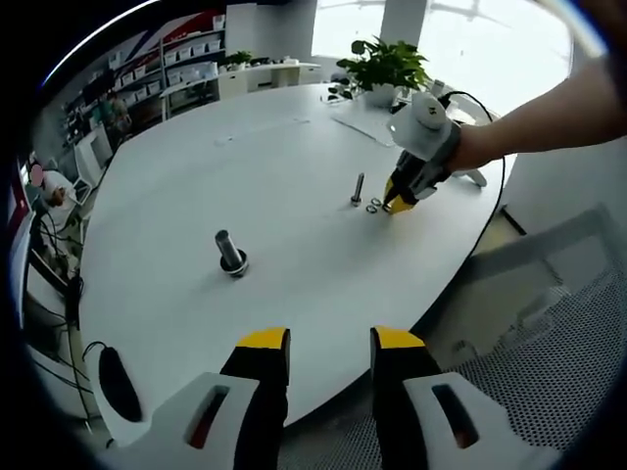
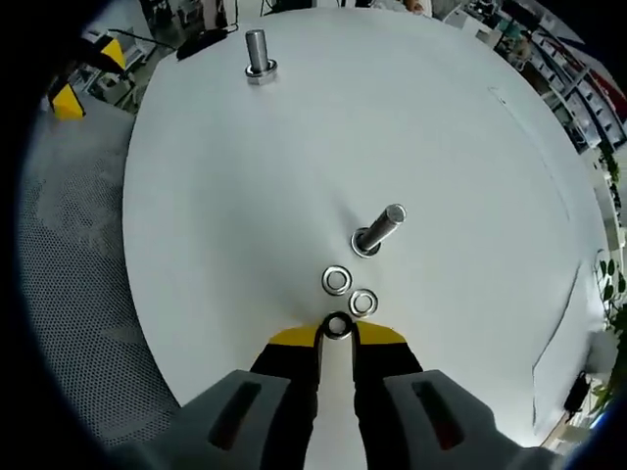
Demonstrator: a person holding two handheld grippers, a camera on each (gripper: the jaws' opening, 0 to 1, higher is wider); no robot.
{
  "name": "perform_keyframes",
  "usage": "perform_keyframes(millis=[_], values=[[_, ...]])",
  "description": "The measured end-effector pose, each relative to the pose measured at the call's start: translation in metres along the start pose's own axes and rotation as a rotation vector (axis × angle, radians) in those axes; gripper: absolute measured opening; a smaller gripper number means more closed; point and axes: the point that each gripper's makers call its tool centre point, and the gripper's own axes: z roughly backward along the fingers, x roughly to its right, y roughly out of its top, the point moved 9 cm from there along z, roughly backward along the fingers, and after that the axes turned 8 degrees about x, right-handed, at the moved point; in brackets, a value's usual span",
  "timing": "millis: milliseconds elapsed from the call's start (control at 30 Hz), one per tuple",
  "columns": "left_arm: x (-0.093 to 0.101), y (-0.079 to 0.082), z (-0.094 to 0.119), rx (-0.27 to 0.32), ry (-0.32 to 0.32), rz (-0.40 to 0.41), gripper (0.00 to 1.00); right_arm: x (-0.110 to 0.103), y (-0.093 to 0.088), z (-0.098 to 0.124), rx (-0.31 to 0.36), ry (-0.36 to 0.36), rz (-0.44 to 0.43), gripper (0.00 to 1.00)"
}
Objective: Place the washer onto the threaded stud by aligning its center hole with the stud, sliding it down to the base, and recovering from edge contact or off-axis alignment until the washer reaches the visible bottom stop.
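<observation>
Progress: early; no washer is on the small stud (image 2: 380, 229) yet, so lifting, lining up and sliding down are all left.
Right gripper (image 2: 337, 335): jaws nearly closed around a washer (image 2: 338, 325) lying on the white table (image 2: 441, 147), seemingly pinching it.
Spare washers: two more (image 2: 336, 281) and (image 2: 363, 303) lie just beside the stud's base.
Left gripper (image 1: 330, 341): jaws apart, holding nothing, well back from the work.
Big stud (image 1: 230, 252): stands apart, already ringed at its base.
Unclear: whether the washer is truly gripped; the stud's bottom stop is too small to make out.
</observation>
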Motion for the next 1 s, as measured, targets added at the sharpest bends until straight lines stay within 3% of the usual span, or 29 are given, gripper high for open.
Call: perform_keyframes(millis=[267, 467, 1000], values=[[0.000, 0.000, 0.000, -0.001, 0.003, -0.001, 0.31, 0.003, -0.005, 0.000, 0.031, -0.016, -0.143, 0.13], [0.001, 0.000, 0.000, 0.003, -0.001, 0.001, 0.31, 0.004, -0.002, 0.009, 0.065, -0.037, -0.144, 0.13], [0.001, 0.001, 0.000, 0.003, -0.006, 0.003, 0.31, 0.014, 0.035, 0.028, 0.178, -0.062, -0.120, 0.14]])
